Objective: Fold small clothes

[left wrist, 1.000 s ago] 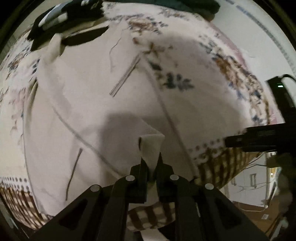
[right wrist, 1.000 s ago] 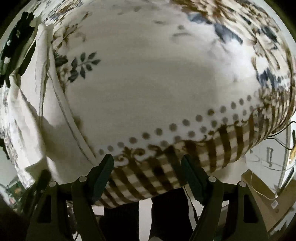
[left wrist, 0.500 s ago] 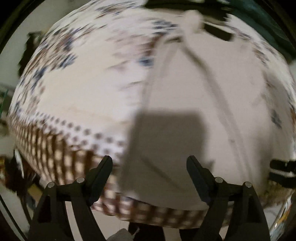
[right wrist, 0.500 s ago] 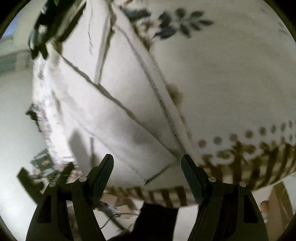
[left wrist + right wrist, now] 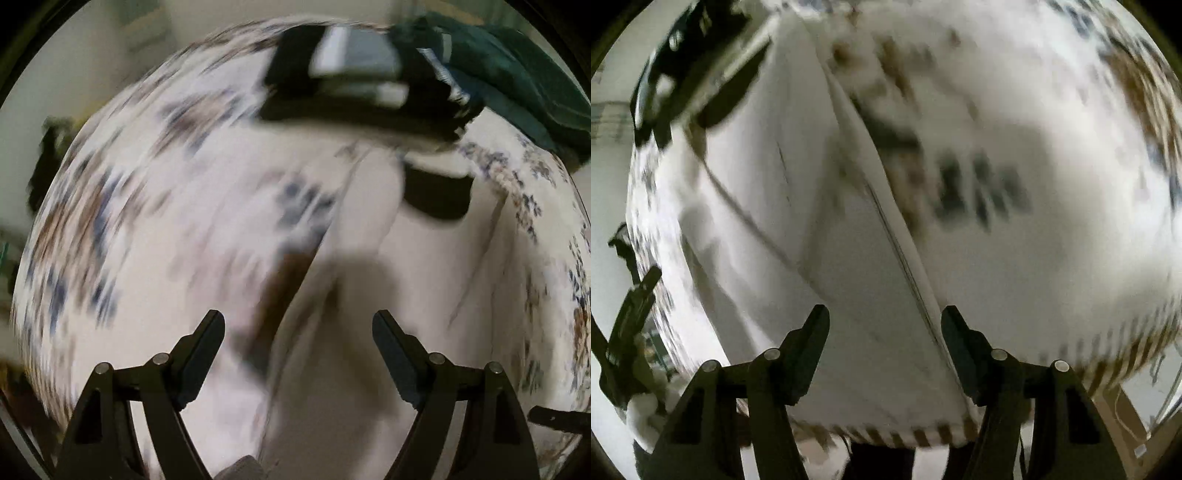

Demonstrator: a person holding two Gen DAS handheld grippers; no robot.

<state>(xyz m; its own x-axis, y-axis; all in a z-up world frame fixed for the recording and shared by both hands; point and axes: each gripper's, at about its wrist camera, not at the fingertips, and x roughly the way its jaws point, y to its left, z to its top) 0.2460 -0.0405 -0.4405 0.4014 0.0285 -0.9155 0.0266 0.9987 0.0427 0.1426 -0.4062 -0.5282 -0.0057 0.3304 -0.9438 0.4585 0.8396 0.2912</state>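
A cream garment (image 5: 406, 314) with thin dark seams lies flat on the flowered tablecloth (image 5: 147, 221). My left gripper (image 5: 298, 332) hovers open over the garment's left edge and holds nothing; the view is blurred by motion. In the right wrist view the same garment (image 5: 812, 240) spreads toward the table's front edge. My right gripper (image 5: 884, 325) hangs above its right hem. Its jaws are closing but stand well apart, with the hem below the gap and neither pad touching cloth.
A stack of dark and grey folded clothes (image 5: 343, 85) and a dark green garment (image 5: 517, 81) sit at the table's far side. The dark stack (image 5: 690, 62) shows again at the upper left. The tablecloth's brown checked border (image 5: 1108, 362) marks the front edge.
The left gripper let go of the cream corner it pinched, opened wide and swung across the garment. The right gripper moved from bare tablecloth to over the garment's hem and narrowed.
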